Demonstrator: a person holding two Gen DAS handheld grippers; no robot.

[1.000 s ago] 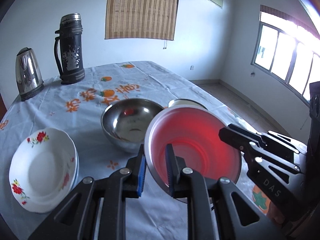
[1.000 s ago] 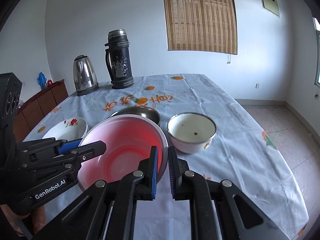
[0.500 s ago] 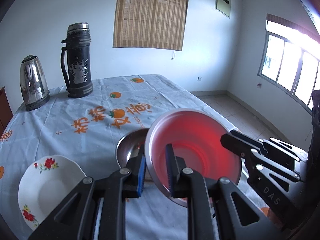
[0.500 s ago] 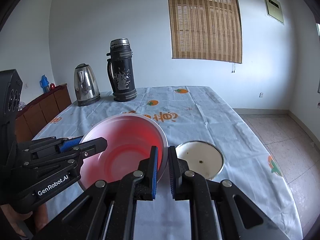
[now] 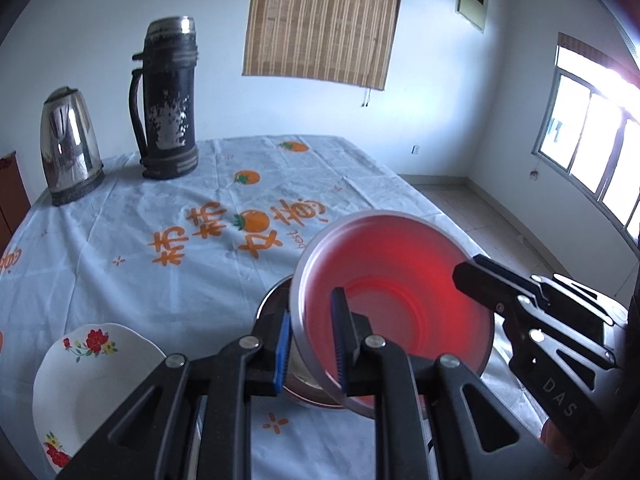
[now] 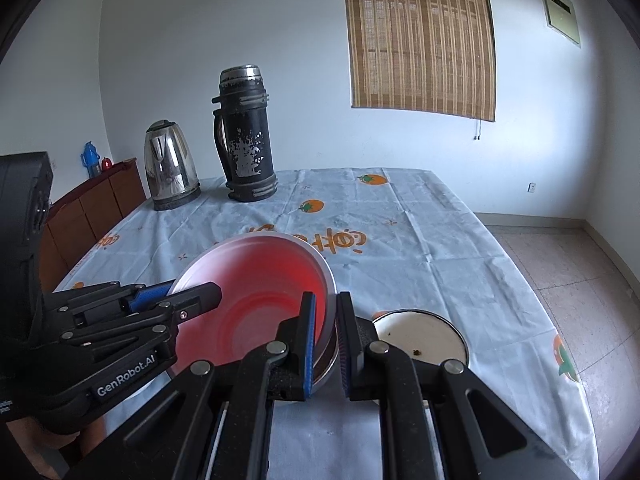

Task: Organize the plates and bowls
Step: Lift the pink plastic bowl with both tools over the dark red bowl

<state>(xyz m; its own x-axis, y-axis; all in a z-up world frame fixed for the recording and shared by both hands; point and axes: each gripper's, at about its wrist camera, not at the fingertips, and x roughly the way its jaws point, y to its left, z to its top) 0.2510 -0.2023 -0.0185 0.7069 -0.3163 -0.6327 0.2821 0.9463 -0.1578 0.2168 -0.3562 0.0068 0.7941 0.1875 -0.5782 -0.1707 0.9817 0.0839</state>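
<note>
A red bowl [image 5: 400,308] with a pale rim hangs tilted above the table, held on opposite sides. My left gripper [image 5: 312,312] is shut on its near left rim, blue pads inside and outside the wall. My right gripper [image 6: 326,300] is shut on the opposite rim of the red bowl [image 6: 256,300]. Each gripper shows in the other's view: the right gripper [image 5: 466,274] and the left gripper [image 6: 192,294]. A steel bowl [image 5: 274,304] sits on the cloth beneath, mostly hidden. A white floral plate [image 5: 92,372] lies at lower left. A white enamel bowl [image 6: 420,336] rests right of the red one.
The table [image 5: 160,200] wears a pale blue cloth with orange prints. At its far end stand a steel kettle [image 5: 70,144] and a tall black thermos [image 5: 168,100]. A wooden cabinet [image 6: 92,208] lines the left wall. Tiled floor lies beyond the right table edge.
Both grippers have carried the red bowl up and across the table. The steel bowl, earlier beyond and left of it, now sits under it. The plate and enamel bowl have slid lower in view.
</note>
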